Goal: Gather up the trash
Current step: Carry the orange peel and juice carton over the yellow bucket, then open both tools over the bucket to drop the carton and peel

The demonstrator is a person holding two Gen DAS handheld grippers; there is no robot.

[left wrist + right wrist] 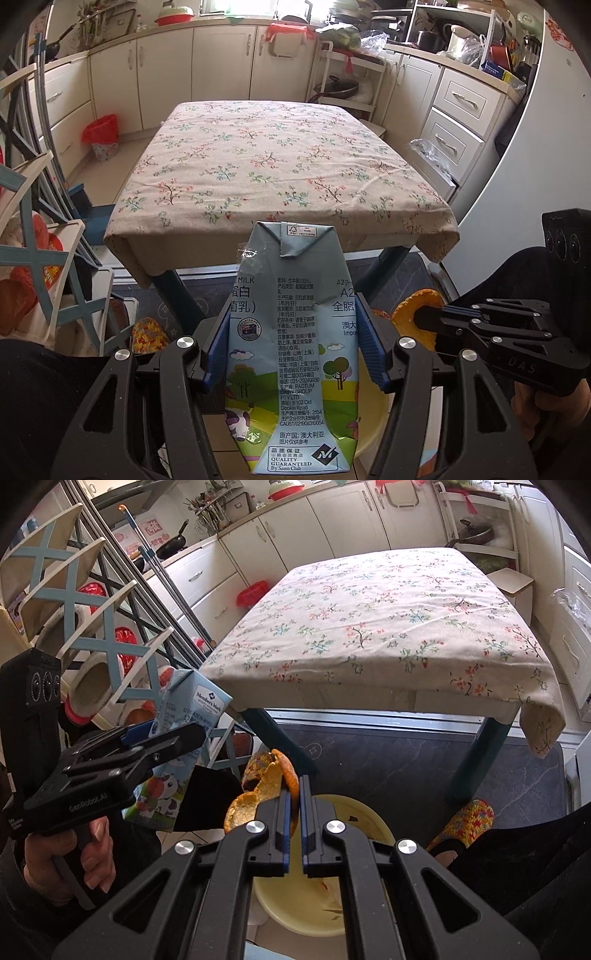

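Note:
A crumpled blue milk carton [291,347] with a cartoon cow stands upright between the blue pads of my left gripper [291,343], which is shut on it. The same carton [188,709] and gripper show at the left of the right wrist view. My right gripper [294,797] is shut on an orange peel [258,794], which curls out to the left of its fingers. The peel [413,325] also shows in the left wrist view at the right gripper's tip. Both hang over a pale yellow basin [354,812] on the floor below.
A table with a flowered cloth [280,166] stands ahead, on blue legs over a dark mat [406,760]. A rack with slippers [92,635] is on the left. A foot in a knitted slipper [469,823] rests at the right. Kitchen cabinets [166,74] line the walls.

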